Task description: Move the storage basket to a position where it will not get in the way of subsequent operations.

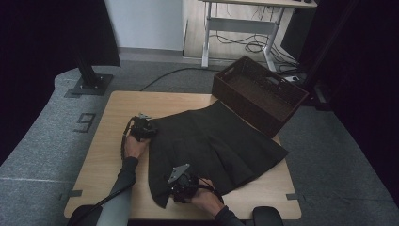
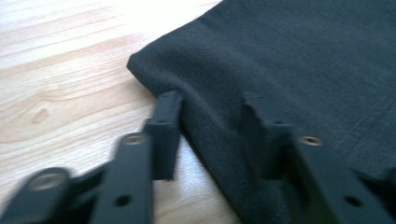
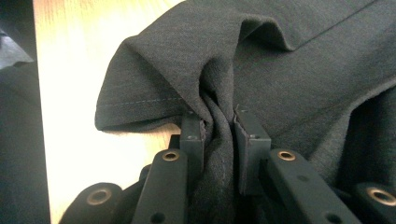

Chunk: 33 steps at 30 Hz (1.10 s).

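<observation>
A dark grey skirt (image 1: 211,141) lies spread flat on the wooden table (image 1: 101,146). My left gripper (image 1: 149,132) is at the skirt's narrow left end. In the left gripper view its jaws (image 2: 212,121) stand apart astride the skirt's (image 2: 303,70) edge: one pad rests on the wood beside the cloth, the other on the cloth. My right gripper (image 1: 173,184) is at the near hem. In the right gripper view it (image 3: 218,126) is shut on a bunched fold of the skirt (image 3: 303,70), which puckers upward between the pads.
A dark woven basket (image 1: 259,92) stands at the table's far right corner, touching the skirt's far edge. Bare wood runs along the table's left side and near edge. A dark stand's base (image 1: 89,84) sits on the floor beyond the far left corner.
</observation>
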{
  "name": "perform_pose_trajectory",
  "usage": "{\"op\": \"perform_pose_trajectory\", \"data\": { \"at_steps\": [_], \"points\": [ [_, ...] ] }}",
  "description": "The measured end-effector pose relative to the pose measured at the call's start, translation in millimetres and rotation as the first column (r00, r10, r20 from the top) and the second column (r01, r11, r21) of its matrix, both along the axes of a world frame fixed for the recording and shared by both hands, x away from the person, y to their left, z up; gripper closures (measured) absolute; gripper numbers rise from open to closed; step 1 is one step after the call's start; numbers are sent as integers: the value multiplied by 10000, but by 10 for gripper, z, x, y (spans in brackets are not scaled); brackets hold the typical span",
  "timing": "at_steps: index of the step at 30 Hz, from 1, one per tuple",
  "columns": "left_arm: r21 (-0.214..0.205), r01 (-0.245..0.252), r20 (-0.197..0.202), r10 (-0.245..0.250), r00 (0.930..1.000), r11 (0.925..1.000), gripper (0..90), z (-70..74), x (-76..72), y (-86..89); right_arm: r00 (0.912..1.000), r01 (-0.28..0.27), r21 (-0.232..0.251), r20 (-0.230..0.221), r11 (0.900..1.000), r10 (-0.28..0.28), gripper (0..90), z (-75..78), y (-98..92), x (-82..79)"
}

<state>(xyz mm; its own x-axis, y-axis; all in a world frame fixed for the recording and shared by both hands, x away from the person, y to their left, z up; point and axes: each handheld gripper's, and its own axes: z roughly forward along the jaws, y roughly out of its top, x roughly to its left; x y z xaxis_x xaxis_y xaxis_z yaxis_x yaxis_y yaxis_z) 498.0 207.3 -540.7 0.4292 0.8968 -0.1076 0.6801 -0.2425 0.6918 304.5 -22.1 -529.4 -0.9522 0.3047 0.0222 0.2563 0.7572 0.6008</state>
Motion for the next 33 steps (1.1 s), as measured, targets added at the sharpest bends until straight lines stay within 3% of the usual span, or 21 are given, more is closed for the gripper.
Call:
{"op": "perform_pose_trajectory", "data": {
  "at_steps": [1,3,6,9,12,19,33],
  "points": [
    [-450,-46,-71,43,10000,9990,783,-18,0,15,10000,-40,44,-70,10000,40,758,-1,-8,11],
    [-582,-124,-71,120,9999,9982,833,-26,-4,21,9998,-115,118,-189,9999,117,759,-3,-24,33],
    [-689,-159,-67,155,9999,9975,853,-30,-9,33,9994,-162,178,-289,9997,167,763,-5,-33,51],
    [-515,-40,18,41,10000,9987,855,-26,-27,50,9993,-180,130,-332,9998,184,764,1,-15,43],
    [-727,-39,-66,34,10000,9973,853,-30,-50,127,9986,-370,60,-384,9993,372,763,10,31,30],
    [-205,87,-101,-89,9999,9998,848,5,-186,292,9952,-846,99,-493,9964,850,764,13,224,-66],
    [369,-609,-145,615,9980,9975,844,47,-594,891,9774,-2002,194,-658,9796,2011,763,17,772,-264]
  ]
}}
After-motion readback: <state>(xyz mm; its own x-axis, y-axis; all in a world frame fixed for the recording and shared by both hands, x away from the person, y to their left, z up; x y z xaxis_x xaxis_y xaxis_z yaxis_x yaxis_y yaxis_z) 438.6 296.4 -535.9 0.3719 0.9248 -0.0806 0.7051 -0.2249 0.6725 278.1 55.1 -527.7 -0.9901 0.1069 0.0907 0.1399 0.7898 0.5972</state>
